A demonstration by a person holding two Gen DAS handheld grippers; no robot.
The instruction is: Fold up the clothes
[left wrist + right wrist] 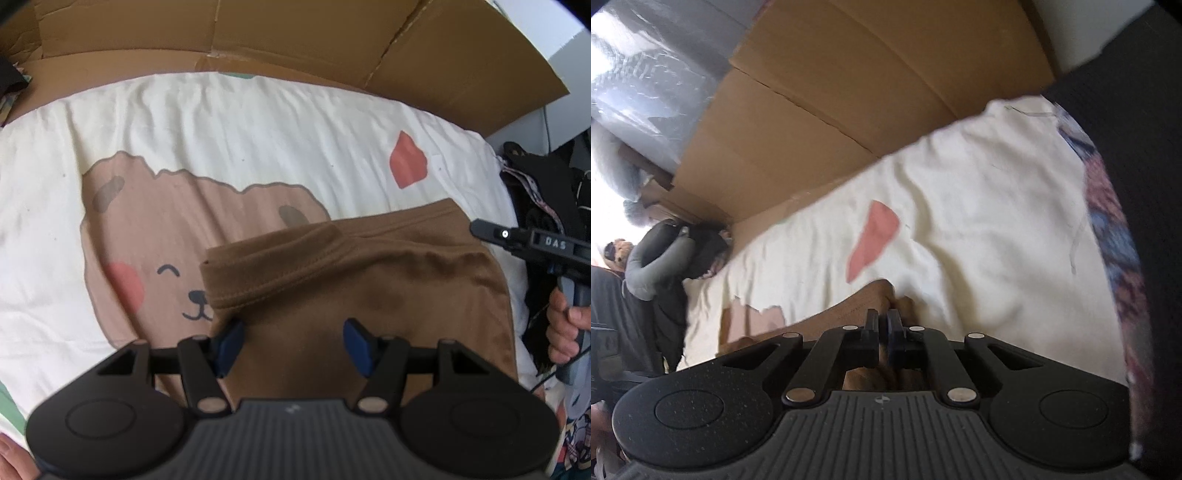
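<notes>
Already your right claw had pinched shut on a corner of the brown garment.
Your left claw hung wide above that garment, which lay half-folded on the bear-print bed cover. A thin pinch could slip and spoil the fold. Only the left view showed the whole garment; only the right showed the pinch.

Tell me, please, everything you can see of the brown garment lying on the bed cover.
The brown garment is soft knit cloth, plain, with a stitched hem along a rolled, doubled-over edge facing the cover's bear print. It lies partly folded and rumpled on the cream bed cover. The left gripper hangs over it with fingers apart, not clamping it. The right gripper is shut on a pinch of its cloth at one edge.
</notes>
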